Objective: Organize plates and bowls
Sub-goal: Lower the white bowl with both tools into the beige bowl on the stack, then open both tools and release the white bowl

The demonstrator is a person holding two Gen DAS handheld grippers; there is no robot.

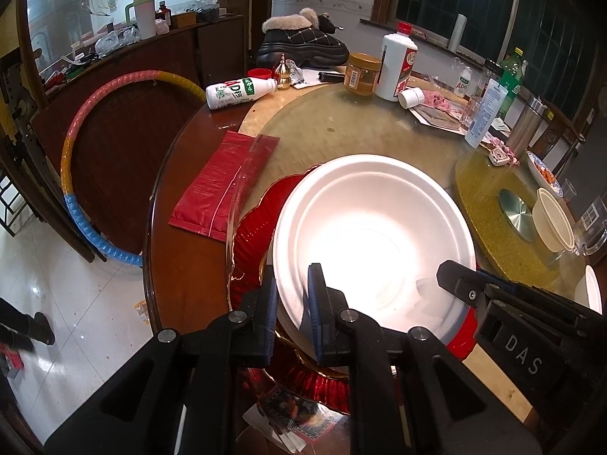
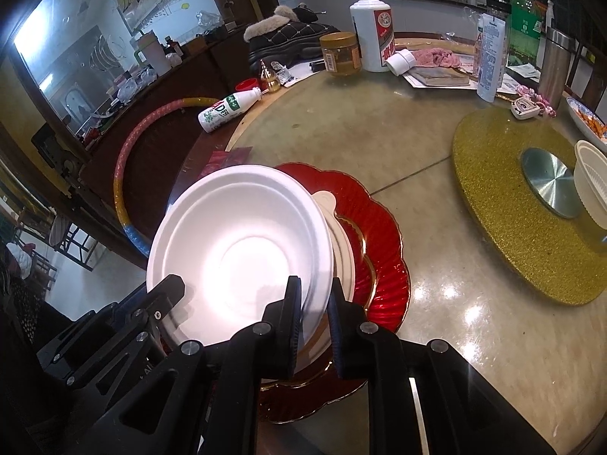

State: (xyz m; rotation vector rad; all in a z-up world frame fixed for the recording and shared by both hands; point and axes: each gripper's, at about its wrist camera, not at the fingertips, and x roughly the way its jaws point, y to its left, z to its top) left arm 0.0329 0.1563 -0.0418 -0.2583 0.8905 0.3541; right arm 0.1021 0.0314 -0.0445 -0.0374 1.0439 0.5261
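Observation:
A white foam bowl [image 1: 373,227] sits tilted above a red scalloped plate [image 1: 254,235]. My left gripper [image 1: 292,303] is shut on the bowl's left rim. My right gripper [image 2: 314,314] is shut on the bowl's [image 2: 242,250] right rim; its body shows in the left wrist view [image 1: 493,295]. A beige plate [image 2: 343,250] lies under the bowl on the red plate [image 2: 379,235]. A cream ribbed bowl [image 2: 590,182] stands on the gold turntable [image 2: 523,227] at the right.
The round table [image 2: 436,121] carries a white liquor bottle [image 2: 373,26], a jar [image 2: 339,53], a fallen milk bottle [image 2: 227,108], a book, a shoe and a red packet [image 1: 224,182]. A hula hoop [image 1: 76,174] leans at the left edge.

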